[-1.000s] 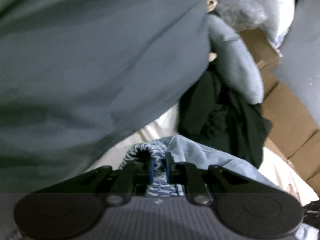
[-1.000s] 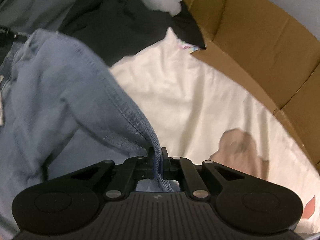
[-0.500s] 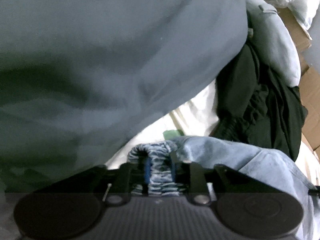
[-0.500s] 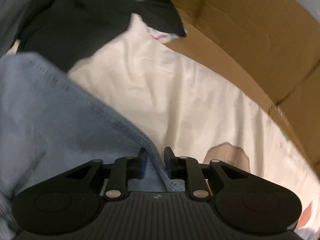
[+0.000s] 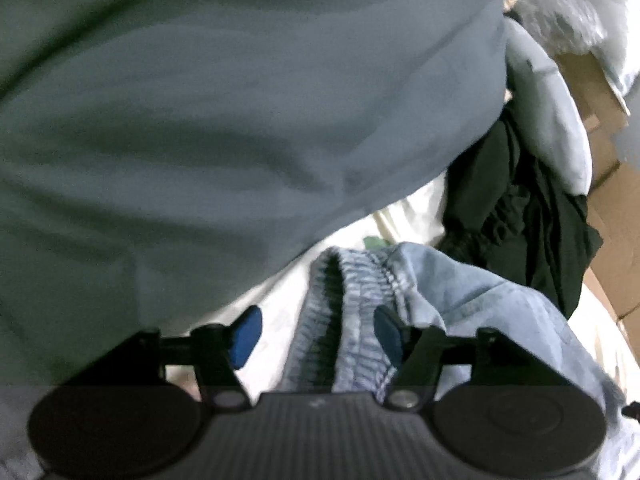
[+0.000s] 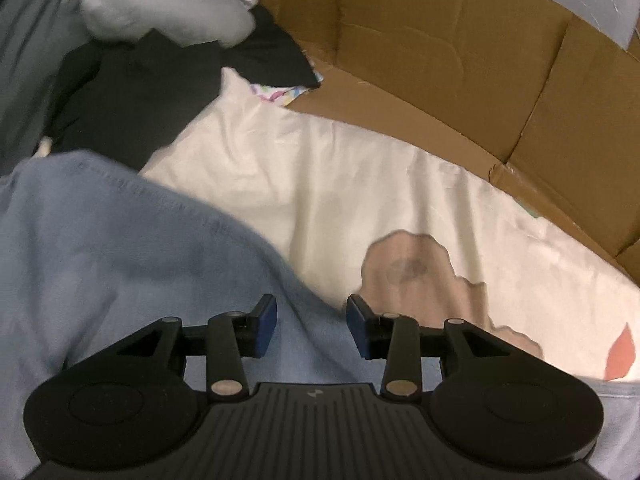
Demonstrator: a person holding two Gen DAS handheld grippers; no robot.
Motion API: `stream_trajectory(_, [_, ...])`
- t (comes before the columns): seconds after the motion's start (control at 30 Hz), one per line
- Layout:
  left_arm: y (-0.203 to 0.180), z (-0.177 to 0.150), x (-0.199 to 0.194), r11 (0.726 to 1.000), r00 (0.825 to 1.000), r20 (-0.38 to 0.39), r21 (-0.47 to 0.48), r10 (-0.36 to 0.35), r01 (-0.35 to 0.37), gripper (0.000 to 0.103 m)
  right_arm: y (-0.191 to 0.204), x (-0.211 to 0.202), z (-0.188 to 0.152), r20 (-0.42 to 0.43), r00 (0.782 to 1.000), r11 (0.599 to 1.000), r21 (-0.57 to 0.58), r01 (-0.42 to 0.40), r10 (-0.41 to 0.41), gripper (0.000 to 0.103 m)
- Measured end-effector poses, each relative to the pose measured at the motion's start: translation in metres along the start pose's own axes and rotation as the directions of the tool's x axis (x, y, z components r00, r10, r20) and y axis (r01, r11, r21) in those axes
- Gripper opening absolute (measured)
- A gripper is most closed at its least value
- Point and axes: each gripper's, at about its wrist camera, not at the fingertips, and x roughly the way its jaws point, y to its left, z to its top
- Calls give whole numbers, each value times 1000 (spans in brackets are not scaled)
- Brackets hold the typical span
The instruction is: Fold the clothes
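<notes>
Left view: grey cloth (image 5: 240, 100) is filling the upper frame, hiding most else. Left gripper (image 5: 316, 334) jaws have just been opening, now standing wide and clear of the jeans' (image 5: 352, 320) gathered waistband lying between them.

Right view: right gripper (image 6: 312, 330) jaws, likewise just opening, are gaping over the jeans' hem, unpinched. Only here: printed sheet (image 6: 360, 184), cardboard box (image 6: 460, 60).

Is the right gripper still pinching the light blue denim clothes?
Apart. In the right wrist view the right gripper has just been opening; its blue-padded fingers stand clear on both sides of the light blue denim garment's edge lying between them.
</notes>
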Motion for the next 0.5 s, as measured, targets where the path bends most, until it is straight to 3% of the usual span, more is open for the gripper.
stream_trajectory(0.23, [9,-29,-46,996,999,-17,-76,51,-52,69,-44,-58,-16,17,1000,999,50,19,-20,46])
stream_trajectory(0.4, [8,-46,-67,991,993,-49,-82,103,-107,70,-54,-118,-34,38,999,999,-29,23,-22,46])
stream_trajectory(0.5, [3,-51,-83,990,993,-67,-97,97,-103,70,-62,-151,-37,53,998,999,-18,30,-29,46])
